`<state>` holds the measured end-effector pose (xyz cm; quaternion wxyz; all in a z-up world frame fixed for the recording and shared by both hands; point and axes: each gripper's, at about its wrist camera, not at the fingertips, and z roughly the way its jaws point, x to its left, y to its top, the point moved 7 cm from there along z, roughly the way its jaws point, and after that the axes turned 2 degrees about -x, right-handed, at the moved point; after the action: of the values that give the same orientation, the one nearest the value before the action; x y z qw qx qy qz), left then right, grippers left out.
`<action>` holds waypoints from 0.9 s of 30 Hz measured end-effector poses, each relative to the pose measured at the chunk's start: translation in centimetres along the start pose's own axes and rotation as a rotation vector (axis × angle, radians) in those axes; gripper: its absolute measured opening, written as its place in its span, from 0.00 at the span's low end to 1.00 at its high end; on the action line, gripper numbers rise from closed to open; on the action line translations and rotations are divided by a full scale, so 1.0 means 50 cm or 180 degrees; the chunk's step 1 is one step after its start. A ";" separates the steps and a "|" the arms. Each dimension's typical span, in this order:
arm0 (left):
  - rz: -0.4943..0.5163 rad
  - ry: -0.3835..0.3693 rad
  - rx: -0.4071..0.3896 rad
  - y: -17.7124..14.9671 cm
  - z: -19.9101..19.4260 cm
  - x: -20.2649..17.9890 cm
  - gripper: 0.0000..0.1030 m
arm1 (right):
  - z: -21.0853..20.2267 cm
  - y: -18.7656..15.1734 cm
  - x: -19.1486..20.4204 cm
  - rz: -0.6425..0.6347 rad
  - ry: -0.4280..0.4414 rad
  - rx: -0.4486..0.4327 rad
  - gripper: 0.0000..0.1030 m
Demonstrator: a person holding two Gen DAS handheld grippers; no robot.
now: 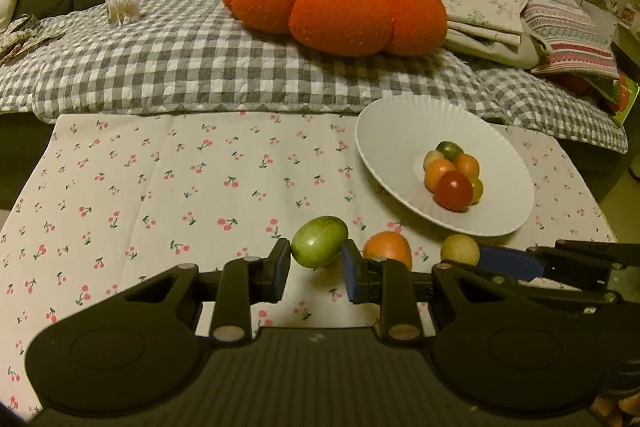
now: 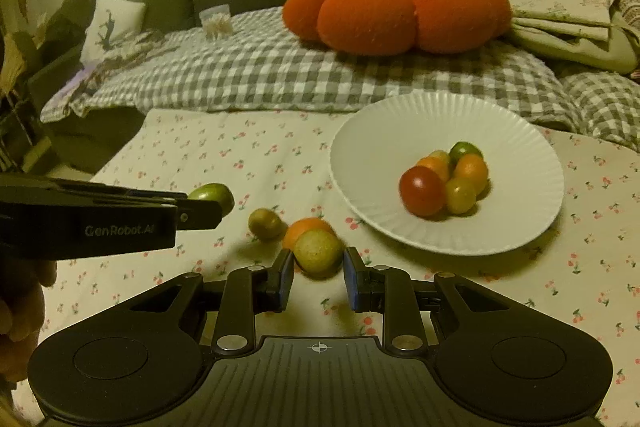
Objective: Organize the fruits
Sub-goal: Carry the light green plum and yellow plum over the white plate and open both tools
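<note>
Left gripper (image 1: 316, 267) clamping green fruit (image 1: 319, 241) near white plate (image 1: 384, 131), right gripper (image 2: 318, 277) spread around yellow-green fruit (image 2: 318, 251) beside plate, its pads not touching

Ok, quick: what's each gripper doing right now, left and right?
Left gripper: shut on the green fruit, lifted off the cloth.
Right gripper: open around the yellow-green fruit, not gripping.

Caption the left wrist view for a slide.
Left gripper closes on a green tomato beside the white plate of gathered tomatoes.

Orange fruit (image 2: 308, 227) half hidden behind yellow-green fruit (image 2: 318, 253) (plate's pile (image 2: 444, 179) slightly blurred).
</note>
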<state>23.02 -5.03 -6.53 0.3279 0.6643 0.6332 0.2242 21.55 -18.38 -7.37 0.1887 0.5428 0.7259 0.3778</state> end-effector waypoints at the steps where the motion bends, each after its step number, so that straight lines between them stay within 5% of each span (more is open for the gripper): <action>1: 0.0008 -0.0009 -0.0012 0.002 0.001 -0.002 0.25 | -0.003 0.003 -0.004 0.0017 -0.0004 -0.0016 0.24; 9: 0.0089 -0.0129 -0.0138 0.032 0.006 -0.032 0.25 | -0.041 0.043 -0.057 0.0238 -0.0094 -0.0218 0.24; 11: 0.0091 -0.0199 -0.0188 0.043 0.011 -0.042 0.17 | -0.054 0.056 -0.083 0.0343 -0.0153 -0.0274 0.24; 17: 0.0042 -0.0424 -0.0254 0.064 0.038 -0.071 0.13 | -0.090 0.085 -0.168 0.0695 -0.0331 -0.0429 0.24; 27: 0.0001 -0.0386 0.0005 0.060 0.120 -0.024 0.20 | -0.077 0.084 -0.224 0.0842 -0.0462 -0.0354 0.24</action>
<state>29.28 -7.06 -8.35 0.3651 0.6769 0.6123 0.1832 25.44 -29.58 -3.26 0.2191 0.6483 0.6105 0.3988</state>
